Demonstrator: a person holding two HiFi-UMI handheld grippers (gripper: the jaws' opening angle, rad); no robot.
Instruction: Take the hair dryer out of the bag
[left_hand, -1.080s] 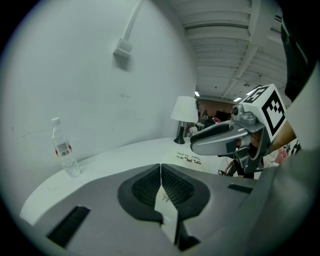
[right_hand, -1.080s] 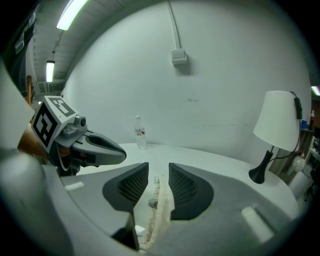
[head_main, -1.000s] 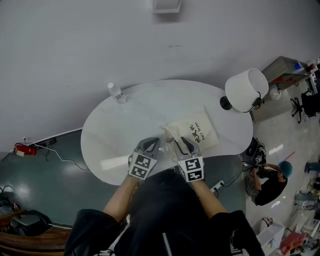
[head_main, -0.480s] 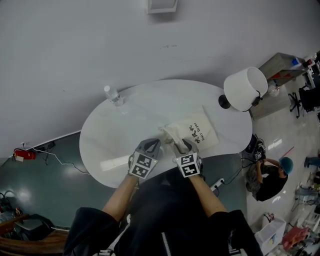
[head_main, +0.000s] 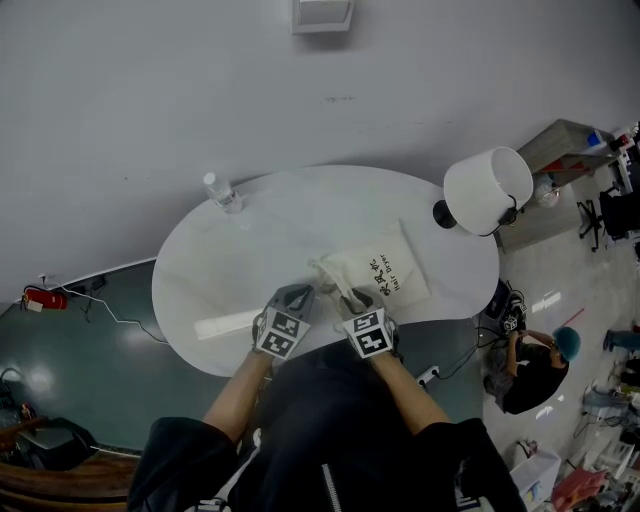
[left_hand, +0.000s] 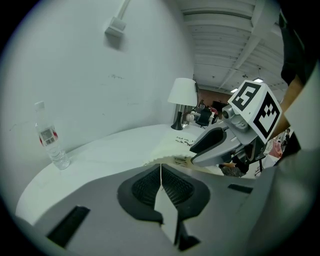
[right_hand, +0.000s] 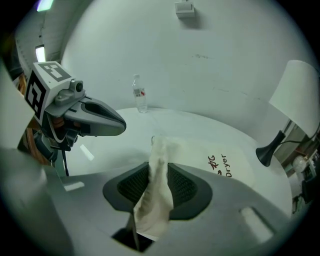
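Observation:
A cream cloth bag (head_main: 388, 274) with dark print lies on the white oval table (head_main: 230, 270), its mouth toward me. The hair dryer is hidden; I see only the bag. My left gripper (head_main: 300, 293) is at the mouth's left side, shut on a thin edge of the fabric (left_hand: 161, 172). My right gripper (head_main: 352, 297) is just beside it at the mouth's right side. Its jaws have just been closing, and a bunched fold of bag cloth (right_hand: 159, 172) fills the gap between its pads. The bag's printed body (right_hand: 220, 162) stretches away behind the fold.
A clear water bottle (head_main: 222, 190) stands at the table's far left edge. A white-shaded lamp (head_main: 487, 185) stands at the far right end. A person (head_main: 540, 365) crouches on the floor right of the table, among cables and boxes.
Both grippers have sunk toward the table at the bag's mouth, the right one tipping further down. The bag's mouth has been drawn slightly toward me.

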